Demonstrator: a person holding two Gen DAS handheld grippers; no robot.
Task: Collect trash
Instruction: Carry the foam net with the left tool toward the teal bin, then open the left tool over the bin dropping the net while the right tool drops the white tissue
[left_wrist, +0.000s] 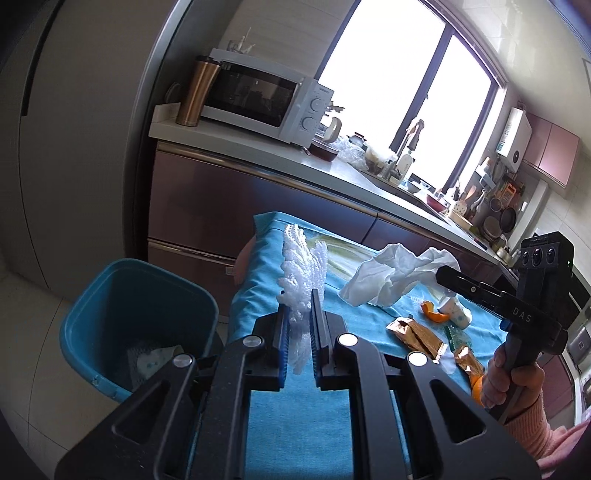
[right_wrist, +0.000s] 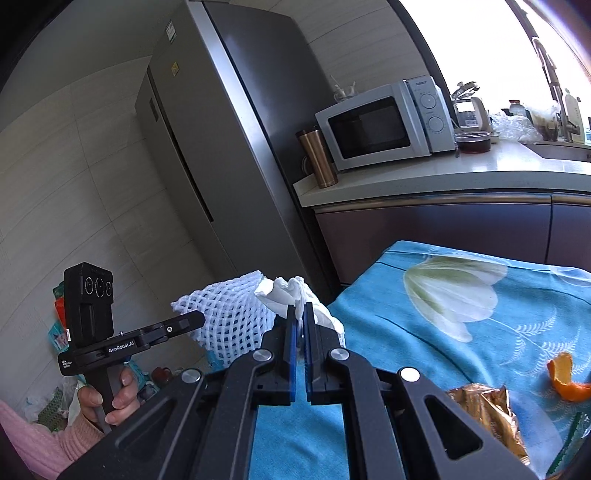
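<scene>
Carrying trash toward the blue bin (left_wrist: 92, 328), our left gripper (left_wrist: 299, 306) pinches white foam netting (left_wrist: 303, 269), our right gripper (right_wrist: 300, 314) a crumpled tissue (right_wrist: 291, 291); releasing beside the bin's rim could drop both on the floor.

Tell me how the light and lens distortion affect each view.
Left wrist view: the window is blown out to pure white, leaving the cabinet fronts dim; fisheye bends the counter edge. Right wrist view: the window glares white in the top right corner, the fridge leans and curves, the corners go black; the blue cloth stays sharp.
</scene>
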